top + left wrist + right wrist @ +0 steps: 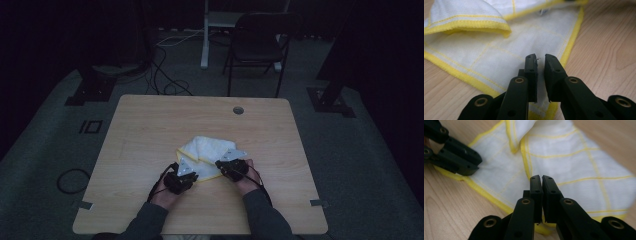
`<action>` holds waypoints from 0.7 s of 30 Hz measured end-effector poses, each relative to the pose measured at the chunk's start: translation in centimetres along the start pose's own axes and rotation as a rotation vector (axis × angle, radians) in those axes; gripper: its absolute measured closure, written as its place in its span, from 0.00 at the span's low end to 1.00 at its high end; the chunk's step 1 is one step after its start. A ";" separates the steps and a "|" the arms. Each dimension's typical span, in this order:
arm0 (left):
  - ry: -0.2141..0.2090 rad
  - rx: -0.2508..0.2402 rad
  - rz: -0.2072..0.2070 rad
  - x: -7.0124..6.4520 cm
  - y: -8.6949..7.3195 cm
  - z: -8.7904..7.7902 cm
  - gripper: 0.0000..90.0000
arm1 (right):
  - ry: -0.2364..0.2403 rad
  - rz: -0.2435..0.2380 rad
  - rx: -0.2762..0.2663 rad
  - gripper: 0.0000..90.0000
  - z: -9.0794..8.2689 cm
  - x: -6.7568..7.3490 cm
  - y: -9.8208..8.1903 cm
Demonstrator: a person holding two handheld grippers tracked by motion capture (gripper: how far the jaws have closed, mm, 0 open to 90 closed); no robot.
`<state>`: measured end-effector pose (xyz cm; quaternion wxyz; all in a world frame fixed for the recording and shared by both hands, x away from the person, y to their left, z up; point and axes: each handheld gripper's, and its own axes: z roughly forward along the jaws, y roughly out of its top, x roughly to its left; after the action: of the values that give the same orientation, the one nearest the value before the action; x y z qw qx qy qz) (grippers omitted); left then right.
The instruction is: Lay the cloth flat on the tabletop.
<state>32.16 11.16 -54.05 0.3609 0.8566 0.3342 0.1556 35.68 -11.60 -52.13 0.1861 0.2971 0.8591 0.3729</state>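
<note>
One wooden table carries one white cloth with yellow edging, lying crumpled near its middle, toward the near side. Two grippers work its near hem: the left gripper stands nearly closed over the hem, a narrow gap showing, while the right gripper is pinched tight on the cloth's near edge.

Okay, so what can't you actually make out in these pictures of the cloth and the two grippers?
- High view: dim; the left gripper and right gripper fingertips are too small to judge.
- Left gripper view: the cloth edge beneath the jaws is hidden by them; whether it is pinched is unclear.
- Right gripper view: the same, jaws cover the hem; the cloth's far end is blurred and cut off by the frame's top edge.
</note>
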 end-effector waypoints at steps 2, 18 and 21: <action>0.001 0.001 0.001 0.2 -0.1 -0.1 0.91 | -0.013 0.005 -0.009 0.98 -0.5 -0.2 0.1; 0.048 0.020 -0.046 2.3 -1.0 -1.3 0.91 | -0.098 0.039 -0.055 0.98 -3.4 -2.9 0.7; 0.066 0.021 -0.062 3.1 -1.2 -1.5 0.91 | -0.118 0.047 -0.061 0.98 -4.1 -3.6 0.7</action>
<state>33.08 14.65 -53.81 0.3452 0.8441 0.3740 0.1688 36.43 -15.73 -48.54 0.2363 0.3330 0.8277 0.3850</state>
